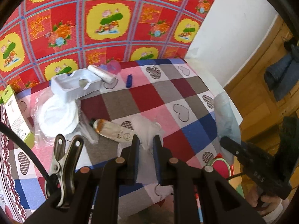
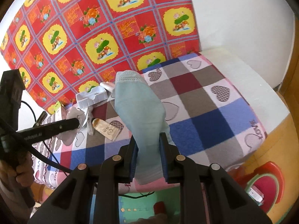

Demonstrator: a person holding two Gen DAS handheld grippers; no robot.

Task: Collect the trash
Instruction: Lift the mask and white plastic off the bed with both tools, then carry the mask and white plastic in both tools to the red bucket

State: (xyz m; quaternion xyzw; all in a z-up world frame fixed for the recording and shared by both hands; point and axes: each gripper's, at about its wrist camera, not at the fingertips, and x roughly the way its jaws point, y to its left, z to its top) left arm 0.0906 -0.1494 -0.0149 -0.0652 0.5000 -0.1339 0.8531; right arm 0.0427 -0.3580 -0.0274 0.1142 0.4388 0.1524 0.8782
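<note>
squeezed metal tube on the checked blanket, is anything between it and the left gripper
Partly. The left gripper is shut on a crumpled translucent plastic wrapper, and that wrapper lies over the lower end of the squeezed metal tube. The tube's dark cap end is uncovered.

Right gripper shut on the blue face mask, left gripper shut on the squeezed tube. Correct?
Not quite. The left gripper is shut on a clear plastic wrapper; the tube lies on the blanket, per the left wrist view. The right gripper does hold the face mask.

"LOVE" on blanket point(image 2: 255, 126), "DAS" on right gripper point(image 1: 258, 173)
</note>
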